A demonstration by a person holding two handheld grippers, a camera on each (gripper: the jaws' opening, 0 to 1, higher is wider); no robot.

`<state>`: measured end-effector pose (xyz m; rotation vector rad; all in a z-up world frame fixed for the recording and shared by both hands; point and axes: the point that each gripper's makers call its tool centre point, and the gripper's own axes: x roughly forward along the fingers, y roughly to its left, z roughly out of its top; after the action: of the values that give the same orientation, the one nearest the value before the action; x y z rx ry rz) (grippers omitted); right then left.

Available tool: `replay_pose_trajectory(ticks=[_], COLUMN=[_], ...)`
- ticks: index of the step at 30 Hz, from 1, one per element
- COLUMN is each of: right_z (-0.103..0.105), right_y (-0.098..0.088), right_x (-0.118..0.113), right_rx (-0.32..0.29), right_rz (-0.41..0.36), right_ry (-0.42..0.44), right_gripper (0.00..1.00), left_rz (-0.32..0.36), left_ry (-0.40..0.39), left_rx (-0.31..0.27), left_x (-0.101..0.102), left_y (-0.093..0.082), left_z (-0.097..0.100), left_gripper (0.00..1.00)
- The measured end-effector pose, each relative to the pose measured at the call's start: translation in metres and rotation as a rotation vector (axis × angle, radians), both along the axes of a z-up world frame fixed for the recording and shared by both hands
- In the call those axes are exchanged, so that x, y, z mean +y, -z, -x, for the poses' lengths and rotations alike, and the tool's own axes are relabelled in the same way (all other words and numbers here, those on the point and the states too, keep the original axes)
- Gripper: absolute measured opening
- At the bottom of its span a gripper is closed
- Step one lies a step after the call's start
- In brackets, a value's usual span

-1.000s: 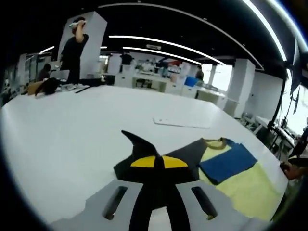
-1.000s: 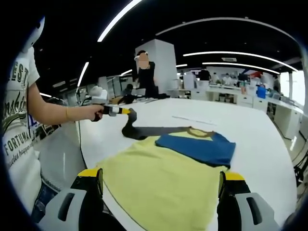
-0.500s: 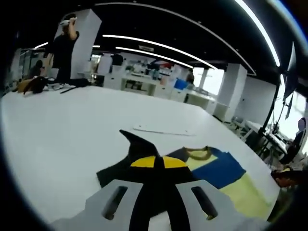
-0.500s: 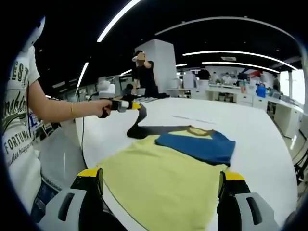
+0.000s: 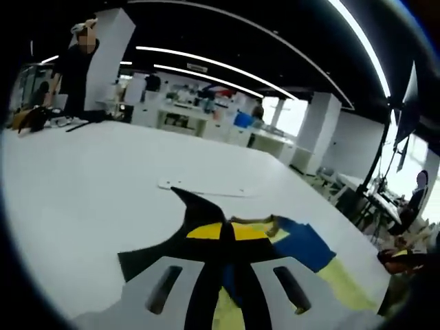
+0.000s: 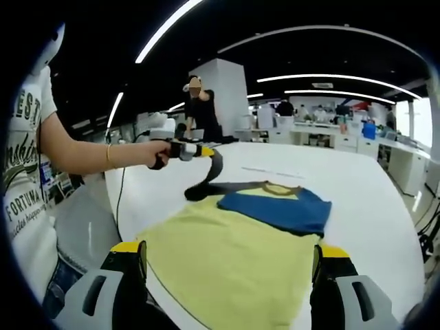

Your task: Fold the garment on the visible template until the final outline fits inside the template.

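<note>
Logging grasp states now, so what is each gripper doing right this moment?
Left gripper: shut on the garment's dark sleeve, lifted off the table.
Right gripper: open, fingers spread above the yellow garment, holding nothing.

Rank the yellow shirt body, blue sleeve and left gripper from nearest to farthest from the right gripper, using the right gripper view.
1. Yellow shirt body: right between the right gripper jaws.
2. Blue sleeve: folded across, beyond the yellow.
3. Left gripper: farthest, upper left, lifting the dark sleeve.

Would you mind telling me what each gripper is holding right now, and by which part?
The left gripper is shut on the T-shirt's dark sleeve, pinched at its tip and lifted. The right gripper is open, holding nothing.
</note>
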<state>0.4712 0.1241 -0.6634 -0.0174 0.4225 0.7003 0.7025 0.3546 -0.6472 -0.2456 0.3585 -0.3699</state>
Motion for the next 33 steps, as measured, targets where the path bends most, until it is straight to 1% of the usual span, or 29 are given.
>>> replay_pose_trajectory(ticks=[13, 21, 27, 33], right_z=[0.0, 0.001, 0.001, 0.001], right_y=[0.002, 0.005, 0.007, 0.011], right_x=[-0.001, -0.002, -0.004, -0.005], right_rx=[0.003, 0.014, 0.02, 0.033], right_rz=[-0.002, -0.002, -0.009, -0.012], right_ry=[-0.001, 0.003, 0.007, 0.002], right_gripper=[0.99, 0.99, 0.99, 0.99], left_rz=[0.038, 0.046, 0.069, 0.086], left_ry=[0.07, 0.108, 0.12, 0.159], left_rx=[-0.023, -0.039, -0.039, -0.041], left_x=[-0.056, -0.083, -0.101, -0.135], left_y=[-0.014, -0.019, -0.021, -0.022], left_z=[-0.016, -0.024, -0.031, -0.031], left_gripper=[0.0, 0.0, 0.0, 0.0])
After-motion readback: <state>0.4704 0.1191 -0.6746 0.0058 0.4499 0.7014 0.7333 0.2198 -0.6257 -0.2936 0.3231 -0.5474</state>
